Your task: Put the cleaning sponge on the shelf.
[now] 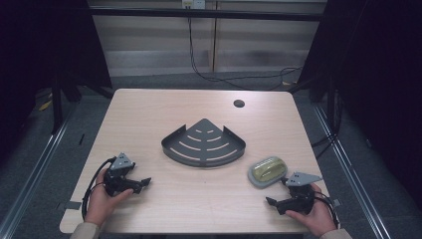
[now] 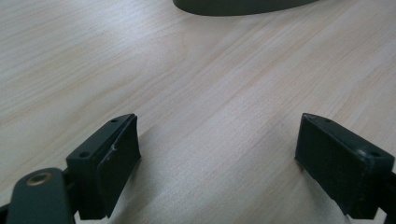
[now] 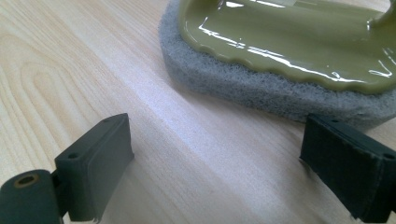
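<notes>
1. Nearest the person's edge of the table (image 1: 164, 214), the right gripper (image 1: 272, 202) rests low on the wood in the person's right hand (image 1: 313, 215). Its jaws are spread wide and hold nothing.
2. Just beyond those jaws lies the scrub sponge (image 1: 267, 171), a grey pad under a glossy olive-yellow handle. In the right gripper view the sponge (image 3: 280, 88) sits ahead and off to one side, close to one jaw; I cannot tell whether that jaw touches the foam.
3. To grip it well, I judge the right gripper should swing until the sponge's short width lies squarely between the jaws, then move forward so they bracket the handle or the foam's sides rather than a corner. The glossy top looks slippery and the foam soft, so a firm hold low on the handle seems safest.
4. On the other side, the left gripper (image 1: 143, 182) lies on the table in the left hand (image 1: 103, 199). Its jaws are likewise spread wide, with bare wood between them in the left gripper view (image 2: 217, 140).
5. Farther off, near the table's middle, stands the dark fan-shaped corner rack (image 1: 203, 143), empty, with slots in its floor. Its rim (image 2: 233, 7) shows at the top of the left gripper view, well apart from both grippers and a little apart from the sponge. It looks the likely place for the sponge.
</notes>
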Motion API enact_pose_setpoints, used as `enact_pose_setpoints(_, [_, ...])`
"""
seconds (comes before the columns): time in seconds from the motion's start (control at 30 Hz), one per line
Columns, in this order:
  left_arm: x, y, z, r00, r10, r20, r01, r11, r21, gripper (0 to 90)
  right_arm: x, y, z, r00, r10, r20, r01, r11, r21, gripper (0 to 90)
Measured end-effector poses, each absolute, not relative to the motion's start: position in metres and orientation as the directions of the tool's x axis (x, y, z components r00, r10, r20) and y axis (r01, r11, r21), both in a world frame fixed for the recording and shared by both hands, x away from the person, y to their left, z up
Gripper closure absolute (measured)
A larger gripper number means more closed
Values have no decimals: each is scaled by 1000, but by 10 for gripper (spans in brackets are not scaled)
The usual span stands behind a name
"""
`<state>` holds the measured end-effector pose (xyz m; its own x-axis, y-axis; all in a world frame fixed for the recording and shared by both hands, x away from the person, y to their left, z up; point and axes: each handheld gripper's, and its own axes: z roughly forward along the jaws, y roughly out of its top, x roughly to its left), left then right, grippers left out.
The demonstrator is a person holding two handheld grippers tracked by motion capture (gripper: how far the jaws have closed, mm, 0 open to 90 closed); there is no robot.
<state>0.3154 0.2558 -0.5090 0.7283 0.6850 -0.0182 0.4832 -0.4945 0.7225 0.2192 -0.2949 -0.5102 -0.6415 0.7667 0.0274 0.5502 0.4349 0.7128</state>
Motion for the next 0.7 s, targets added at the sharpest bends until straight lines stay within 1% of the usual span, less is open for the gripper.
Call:
enact_pose_setpoints(0.07, [315, 256, -509, 728, 685, -18, 483, -495, 722, 130, 220, -295, -508, -644, 765, 26, 559, 446, 699, 94])
enact_pose_setpoints(0.17, [315, 256, -509, 729, 684, -18, 483, -496, 722, 130, 220, -295, -503, -649, 760, 35, 583, 467, 665, 145])
enact_pose_setpoints(0.27, [315, 256, -509, 729, 685, -17, 483, -496, 722, 130, 224, -297, -495, -645, 757, 106, 637, 455, 623, 231])
enact_pose_setpoints(0.3, [315, 256, -509, 729, 684, -18, 483, -496, 722, 130, 227, -299, -491, -655, 746, 117, 648, 476, 595, 255])
enact_pose_setpoints(0.33, [315, 256, -509, 729, 685, -18, 483, -495, 722, 130, 229, -300, -488, -662, 741, 110, 655, 502, 564, 260])
enact_pose_setpoints(0.37, [315, 256, -509, 729, 685, -18, 483, -495, 722, 130, 231, -300, -485, -675, 732, 91, 644, 524, 558, 261])
enact_pose_setpoints(0.5, [315, 256, -509, 728, 685, -19, 483, -494, 723, 130, 238, -303, -466, -723, 689, 48, 621, 618, 482, 263])
enact_pose_setpoints(0.57, [315, 256, -509, 728, 685, -19, 484, -494, 723, 130, 244, -305, -452, -730, 682, 43, 617, 630, 471, 263])
enact_pose_setpoints(0.6, [315, 256, -509, 728, 685, -19, 484, -494, 723, 130, 244, -305, -452, -730, 682, 43, 617, 630, 471, 263])
enact_pose_setpoints(0.63, [315, 256, -509, 728, 685, -19, 484, -493, 723, 130, 253, -307, -438, -738, 673, 50, 613, 638, 465, 238])
enact_pose_setpoints(0.7, [315, 256, -509, 726, 687, -20, 486, -492, 723, 130, 259, -308, -428, -748, 662, 46, 606, 653, 453, 243])
